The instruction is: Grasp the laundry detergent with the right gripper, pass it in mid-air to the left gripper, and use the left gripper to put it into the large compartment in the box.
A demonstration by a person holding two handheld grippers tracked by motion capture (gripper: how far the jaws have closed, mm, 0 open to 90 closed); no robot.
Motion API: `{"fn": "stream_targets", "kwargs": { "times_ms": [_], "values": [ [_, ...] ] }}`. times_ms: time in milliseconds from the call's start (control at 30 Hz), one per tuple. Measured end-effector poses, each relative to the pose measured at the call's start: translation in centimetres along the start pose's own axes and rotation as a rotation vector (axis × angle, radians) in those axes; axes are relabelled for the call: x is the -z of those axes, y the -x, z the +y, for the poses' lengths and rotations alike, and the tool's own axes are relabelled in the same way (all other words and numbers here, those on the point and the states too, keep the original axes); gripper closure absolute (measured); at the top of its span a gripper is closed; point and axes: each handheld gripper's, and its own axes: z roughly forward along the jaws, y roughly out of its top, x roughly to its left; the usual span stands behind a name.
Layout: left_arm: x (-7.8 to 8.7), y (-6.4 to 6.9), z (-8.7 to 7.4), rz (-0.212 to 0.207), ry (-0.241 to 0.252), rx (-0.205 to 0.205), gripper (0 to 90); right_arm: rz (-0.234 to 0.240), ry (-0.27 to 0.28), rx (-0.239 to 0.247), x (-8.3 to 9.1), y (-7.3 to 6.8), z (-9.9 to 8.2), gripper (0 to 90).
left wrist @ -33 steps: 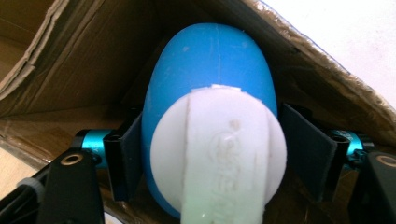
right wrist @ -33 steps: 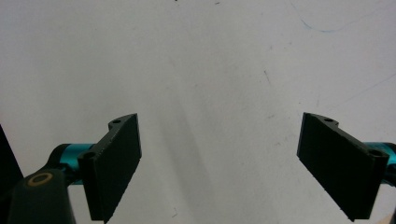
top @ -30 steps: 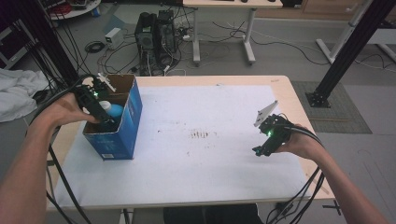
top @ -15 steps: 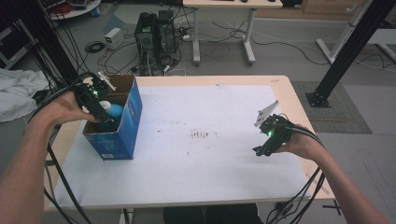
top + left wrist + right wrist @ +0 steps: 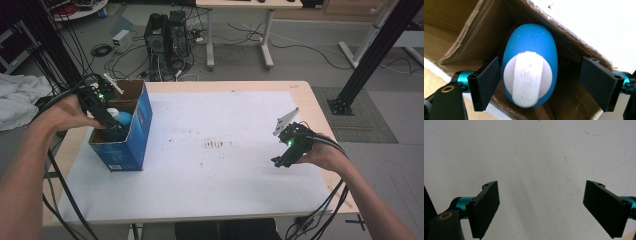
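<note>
A: Left gripper [image 5: 537, 85] down inside blue cardboard box [image 5: 137, 127], jaws just been opening. Blue egg-shaped object [image 5: 530, 65] between them: left pad touching or nearly, right pad well clear. Not gripped.

B: Egg's place?

A: In the box, against a corner, white-banded end toward the camera. Box at table's [image 5: 240, 200] left edge.

B: Right gripper [image 5: 549, 207]?

A: Jaws wide, nothing between, over bare white tabletop at the right.

A blue egg-shaped object [image 5: 530, 65] with a white round end lies inside the cardboard box [image 5: 461, 30]. It sits between the left gripper [image 5: 539, 82]'s jaws, nearer one pad, clear of the other.
</note>
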Motion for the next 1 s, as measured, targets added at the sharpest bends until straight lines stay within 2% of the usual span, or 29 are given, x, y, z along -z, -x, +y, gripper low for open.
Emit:
{"fn": "stream_targets", "kwargs": {
  "times_ms": [33, 67, 200, 267, 300, 367, 467, 533, 567, 600, 667, 700, 733, 767, 800, 867, 900, 933, 1000],
  "values": [
    [0.5, 0.2, 0.2, 0.016, 0.015, 0.008, 17.4, 0.002, 0.006, 0.001, 0.0, 0.0, 0.0, 12.9],
    [0.7, 0.2, 0.3, 0.016, 0.016, 0.003, 15.0, 0.000, -0.001, 0.004, 0.0, 0.0, 0.0, 12.9],
    [1.4, 0.6, 0.7, 0.023, 0.020, -0.020, 15.0, 0.001, 0.007, -0.003, 0.0, 0.0, 0.1, 12.9],
    [2.4, 1.4, 1.6, 0.032, 0.041, -0.044, 15.0, 0.000, -0.001, 0.004, 0.0, 0.0, 0.2, 12.9],
    [2.6, 1.6, 1.9, 0.035, 0.040, -0.056, 15.0, 0.007, -0.013, -0.013, 0.0, -0.1, 0.2, 12.9],
    [3.0, 2.2, 2.7, 0.040, 0.044, -0.081, 15.0, 0.004, -0.011, -0.010, 0.0, -0.1, 0.2, 12.9],
    [3.7, 3.5, 4.3, 0.038, 0.040, -0.145, 15.0, 0.004, -0.021, -0.013, 0.0, -0.2, 0.3, 12.9],
    [3.8, 4.7, 5.7, 0.034, 0.057, -0.176, 15.0, 0.007, -0.021, -0.018, 0.1, -0.2, 0.3, 12.9],
    [4.0, 5.3, 6.5, 0.036, 0.048, -0.218, 15.0, 0.005, -0.020, -0.016, 0.1, -0.2, 0.3, 12.9],
    [3.9, 5.8, 6.9, 0.034, 0.064, -0.217, 15.0, 0.005, -0.019, -0.017, 0.1, -0.2, 0.3, 12.9],
    [3.8, 6.9, 8.2, 0.031, 0.075, -0.246, 15.0, -0.003, -0.014, -0.011, 0.1, -0.2, 0.3, 12.9],
    [3.7, 7.2, 8.6, 0.041, 0.073, -0.265, 13.0, 0.002, -0.016, -0.020, 0.2, -0.2, 0.3, 12.9],
    [3.7, 7.2, 8.6, 0.041, 0.073, -0.265, 11.1, 0.002, -0.016, -0.020, 0.2, -0.2, 0.3, 12.9],
    [3.4, 8.6, 10.0, 0.035, 0.097, -0.280, 11.1, 0.001, -0.012, -0.019, 0.3, -0.1, 0.3, 12.9],
    [3.2, 9.0, 10.4, 0.029, 0.101, -0.285, 11.1, 0.000, -0.011, -0.019, 0.3, -0.1, 0.3, 12.9],
    [2.6, 9.9, 11.3, 0.018, 0.089, -0.306, 11.1, -0.001, -0.008, -0.023, 0.3, -0.1, 0.3, 12.9],
    [2.2, 10.4, 11.9, 0.020, 0.069, -0.333, 11.1, 0.001, -0.008, -0.013, 0.3, 0.0, 0.4, 12.9],
    [1.8, 10.8, 12.1, 0.016, 0.085, -0.321, 11.1, -0.004, -0.007, -0.016, 0.4, -0.1, 0.5, 12.9],
    [1.1, 11.5, 12.7, 0.002, 0.085, -0.330, 11.1, -0.007, -0.007, -0.016, 0.5, -0.1, 0.5, 12.9]
  ]
}}
